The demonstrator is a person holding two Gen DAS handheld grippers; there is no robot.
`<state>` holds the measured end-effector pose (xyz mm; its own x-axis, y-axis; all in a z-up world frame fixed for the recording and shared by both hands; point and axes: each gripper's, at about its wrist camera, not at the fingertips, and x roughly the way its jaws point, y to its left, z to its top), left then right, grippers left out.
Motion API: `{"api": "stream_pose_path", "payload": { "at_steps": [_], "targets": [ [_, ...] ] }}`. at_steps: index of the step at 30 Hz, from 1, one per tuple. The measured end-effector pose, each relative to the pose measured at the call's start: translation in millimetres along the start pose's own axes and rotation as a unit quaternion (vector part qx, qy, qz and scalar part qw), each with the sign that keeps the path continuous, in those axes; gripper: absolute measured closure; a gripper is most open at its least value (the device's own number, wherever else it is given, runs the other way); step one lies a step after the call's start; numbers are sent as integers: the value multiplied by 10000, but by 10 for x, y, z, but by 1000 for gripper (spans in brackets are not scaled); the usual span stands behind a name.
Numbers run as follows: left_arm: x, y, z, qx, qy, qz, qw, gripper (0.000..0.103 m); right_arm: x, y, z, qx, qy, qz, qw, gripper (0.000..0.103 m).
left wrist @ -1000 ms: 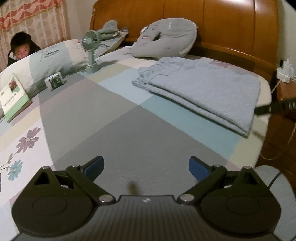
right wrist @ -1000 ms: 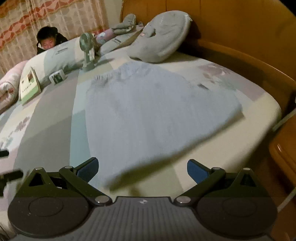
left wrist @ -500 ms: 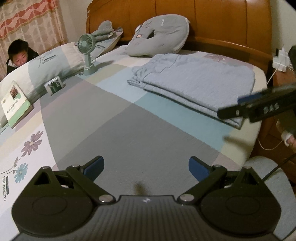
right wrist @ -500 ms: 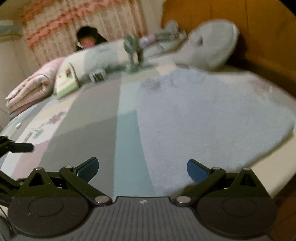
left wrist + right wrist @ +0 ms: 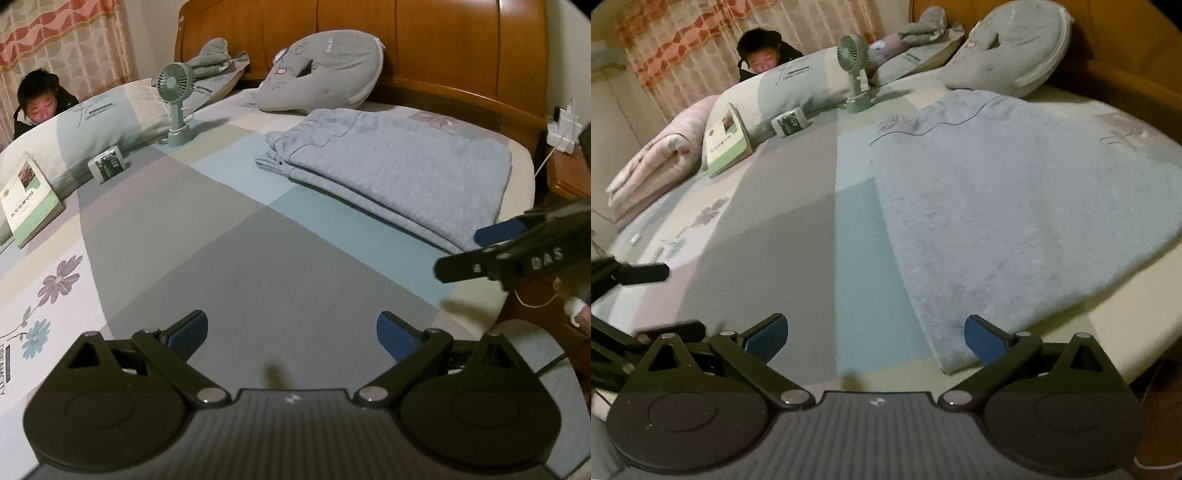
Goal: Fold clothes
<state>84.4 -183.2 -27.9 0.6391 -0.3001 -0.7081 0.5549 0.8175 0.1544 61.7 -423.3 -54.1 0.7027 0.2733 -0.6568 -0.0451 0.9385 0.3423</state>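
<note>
Grey-blue folded trousers (image 5: 399,170) lie flat on the bed, waistband toward the fan, near the right edge of the mattress; they fill the right half of the right wrist view (image 5: 1015,206). My left gripper (image 5: 291,332) is open over the bare grey patch of the sheet, well short of the trousers. My right gripper (image 5: 875,334) is open too, its right finger just above the near corner of the trousers, holding nothing. In the left wrist view the right gripper (image 5: 517,243) enters from the right, beside the trousers' near edge.
A green desk fan (image 5: 177,107), a small box (image 5: 109,166) and a book (image 5: 27,199) lie along the pillows (image 5: 110,122). A grey plush cushion (image 5: 325,70) leans on the wooden headboard (image 5: 406,33). A person (image 5: 37,103) is behind the pillows. A nightstand (image 5: 565,173) stands at right.
The right gripper has swung left and come lower toward the trousers' near corner, coming further into the left wrist view. The left gripper has drifted slightly. Both stay open.
</note>
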Motion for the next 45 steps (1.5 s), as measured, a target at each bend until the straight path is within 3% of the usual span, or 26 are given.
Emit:
{"api": "stream_pose_path", "payload": {
  "at_steps": [5,10,16,21,25,32,45],
  "targets": [
    [5,35,1,-138,-6,16,9999,5,-175,4,92,92,-289,183,9994,0],
    [-33,39,-21,-148,-33,-64,9999,5,1,-35,103,107,114,-72,9999,0],
    [-10,42,-28,-164,-36,-116,9998,5,-170,-270,336,224,-562,-418,9973,0],
    [-17,7,-36,-133,-21,-127,9998,5,57,-471,292,375,-110,-630,9972,0],
    [-39,-4,-13,-221,-38,-148,9996,5,-139,-444,210,463,-141,-656,9967,0],
    [-154,-142,40,-245,-137,-417,9987,5,-500,-279,18,533,-24,-1175,9916,0],
    [-394,-433,137,-248,-226,-666,9972,5,-945,51,-261,373,58,-1658,9854,0]
  ]
}}
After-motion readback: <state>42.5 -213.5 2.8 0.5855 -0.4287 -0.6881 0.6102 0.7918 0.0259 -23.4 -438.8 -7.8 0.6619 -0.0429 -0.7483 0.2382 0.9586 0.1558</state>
